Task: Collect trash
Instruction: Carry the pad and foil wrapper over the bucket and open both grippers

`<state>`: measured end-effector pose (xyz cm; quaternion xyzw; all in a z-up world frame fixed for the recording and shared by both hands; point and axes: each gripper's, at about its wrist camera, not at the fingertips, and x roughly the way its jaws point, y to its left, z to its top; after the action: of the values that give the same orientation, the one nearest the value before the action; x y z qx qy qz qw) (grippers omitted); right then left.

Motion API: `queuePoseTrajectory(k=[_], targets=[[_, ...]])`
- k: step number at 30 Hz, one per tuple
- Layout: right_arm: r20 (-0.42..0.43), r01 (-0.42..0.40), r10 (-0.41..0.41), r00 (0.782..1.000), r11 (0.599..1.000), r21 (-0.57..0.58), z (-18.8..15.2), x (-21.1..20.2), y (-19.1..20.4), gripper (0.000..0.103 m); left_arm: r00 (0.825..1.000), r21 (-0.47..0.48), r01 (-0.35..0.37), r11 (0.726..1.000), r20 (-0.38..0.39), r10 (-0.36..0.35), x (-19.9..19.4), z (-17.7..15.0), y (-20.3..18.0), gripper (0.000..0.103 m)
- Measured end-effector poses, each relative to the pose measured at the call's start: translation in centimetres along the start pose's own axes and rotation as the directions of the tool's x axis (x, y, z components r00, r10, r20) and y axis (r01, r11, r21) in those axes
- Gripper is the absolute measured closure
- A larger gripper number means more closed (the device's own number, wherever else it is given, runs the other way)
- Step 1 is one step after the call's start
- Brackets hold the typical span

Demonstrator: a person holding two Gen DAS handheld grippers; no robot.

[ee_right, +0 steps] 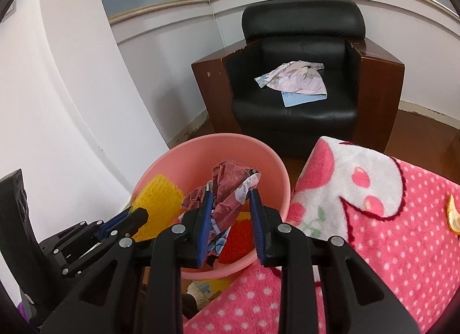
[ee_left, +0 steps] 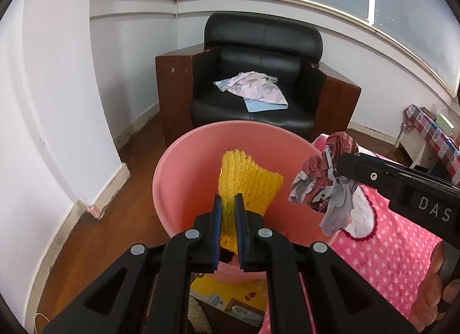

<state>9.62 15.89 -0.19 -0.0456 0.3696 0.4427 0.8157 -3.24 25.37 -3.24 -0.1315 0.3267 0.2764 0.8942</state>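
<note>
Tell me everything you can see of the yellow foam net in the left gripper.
The yellow foam net is a soft, open-mesh foam sleeve, the kind wrapped around fruit, bright yellow and flattened. The left gripper is shut on its lower part, squeezing it thin between the blue-padded fingers; the free upper end stands up and fans out wider. It hangs over the mouth of the pink bucket, apparently clear of the rim.

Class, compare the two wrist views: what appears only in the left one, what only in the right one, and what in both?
Left only: a checked cloth on furniture at far right.
Right only: an orange peel on the pink blanket, plus red mesh inside the bucket.
Both: pink bucket, yellow foam net, crumpled paper, black armchair.
</note>
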Motion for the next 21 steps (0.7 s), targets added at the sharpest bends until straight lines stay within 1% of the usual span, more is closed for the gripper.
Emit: queuePoseTrajectory(k=[7,15,16,18,19,20,21], targets=[[-0.035,0.000,0.000,0.999,1.000,-0.005,-0.2,1.7,0.2,0.076,1.000,-0.024,-0.011,1.000,-0.028,0.010,1.4,-0.2,0.8,0.095],[-0.048,-0.002,0.003,0.999,1.000,0.001,-0.5,2.5,0.3,0.076,0.999,-0.051,-0.008,0.999,-0.050,0.005,2.4,-0.2,1.4,0.093],[-0.048,-0.004,0.004,0.999,1.000,0.004,-0.6,2.5,0.3,0.075,0.999,-0.054,-0.007,0.999,-0.046,0.004,2.4,-0.2,1.4,0.091],[-0.052,-0.008,0.008,0.999,1.000,0.013,-0.6,2.5,0.2,0.074,0.999,-0.055,-0.008,0.998,-0.044,0.006,2.3,-0.2,1.4,0.080],[-0.055,-0.007,0.008,0.998,1.000,0.020,-0.5,2.6,0.1,0.071,0.999,-0.055,-0.012,0.998,-0.042,0.010,2.2,-0.3,1.4,0.078],[-0.057,-0.008,0.009,0.998,1.000,0.028,-0.5,2.6,0.0,0.065,0.999,-0.056,-0.017,0.998,-0.041,0.014,2.1,-0.3,1.3,0.074],[-0.055,-0.010,0.012,0.998,0.999,0.037,-0.5,2.6,-0.1,0.063,0.999,-0.057,-0.017,0.998,-0.040,0.015,2.0,-0.3,1.3,0.073]])
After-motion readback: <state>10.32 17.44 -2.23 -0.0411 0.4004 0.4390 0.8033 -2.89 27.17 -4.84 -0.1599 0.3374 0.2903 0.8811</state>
